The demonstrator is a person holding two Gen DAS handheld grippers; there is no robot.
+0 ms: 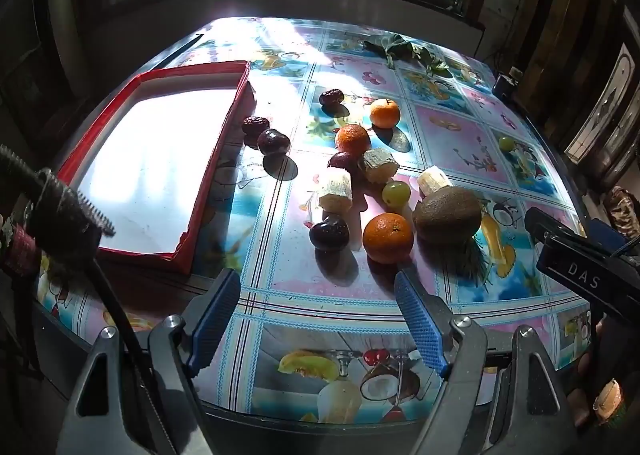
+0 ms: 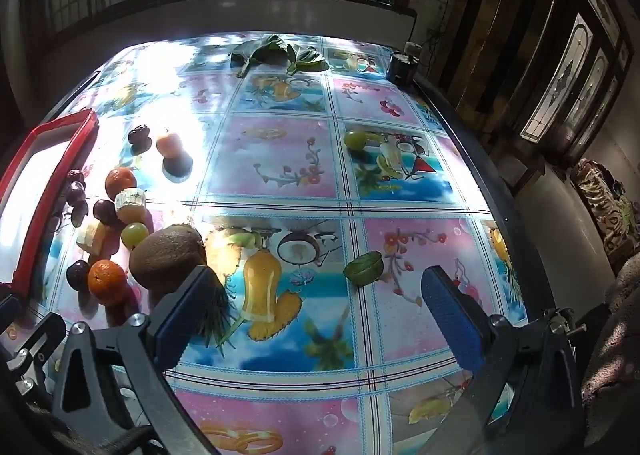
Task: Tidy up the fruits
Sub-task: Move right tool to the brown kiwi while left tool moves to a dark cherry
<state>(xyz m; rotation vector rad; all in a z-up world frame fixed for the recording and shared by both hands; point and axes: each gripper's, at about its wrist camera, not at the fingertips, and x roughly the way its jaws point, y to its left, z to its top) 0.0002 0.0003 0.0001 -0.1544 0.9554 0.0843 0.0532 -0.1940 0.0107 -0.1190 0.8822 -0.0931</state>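
Both tools hang above the near edge of the worktop (image 1: 280,279), a table under a glossy cloth printed with fruit pictures. The left tool (image 1: 318,319) has its blue ribbed pads spread wide with nothing between them, and the right tool (image 2: 316,319) is just as wide open and empty. The fruit lies loose in a cluster right of the shallow red cardboard tray with a white floor (image 1: 160,159), which sits at the left. Nearest the left tool are a dark plum (image 1: 329,233), a round orange (image 1: 388,237) and a brown fuzzy kiwi (image 1: 447,215). Behind them lie a green grape (image 1: 396,193) and pale cut cane pieces (image 1: 336,189), with more oranges and dark fruit farther off. A green star-shaped fruit slice (image 2: 364,268) lies apart on the right, ahead of the right tool.
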